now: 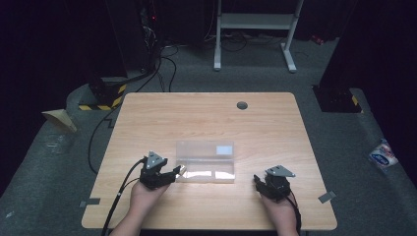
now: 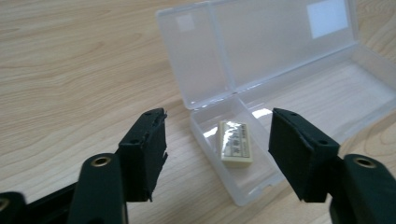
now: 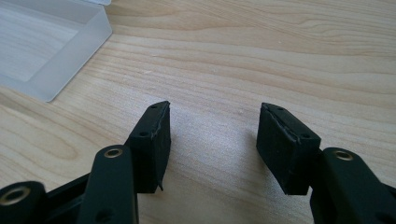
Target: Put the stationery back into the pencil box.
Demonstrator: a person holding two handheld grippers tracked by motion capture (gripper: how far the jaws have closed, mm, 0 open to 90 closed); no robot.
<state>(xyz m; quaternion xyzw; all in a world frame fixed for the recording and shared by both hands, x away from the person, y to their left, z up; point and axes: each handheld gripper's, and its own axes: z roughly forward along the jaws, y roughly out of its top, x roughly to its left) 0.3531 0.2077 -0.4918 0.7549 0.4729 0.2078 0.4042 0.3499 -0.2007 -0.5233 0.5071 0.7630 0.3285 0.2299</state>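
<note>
One pale wooden bench (image 1: 206,118) stands on grey carpet in a dark room, with a white metal frame (image 1: 255,29) beyond its far edge and cables trailing off past its far left corner. A clear plastic case (image 1: 205,161) lies open near the middle of the near half, its lid folded back toward the far edge. A small cream eraser (image 2: 236,142) rests in the case's small end compartment; its printed label is too blurred to read. The left claw (image 1: 173,172), jaws spread, sits just beside that end of the case. The right claw (image 1: 257,181), jaws also spread, rests over bare wood toward the near right corner, apart from the case. The far half of the bench lies open.
</note>
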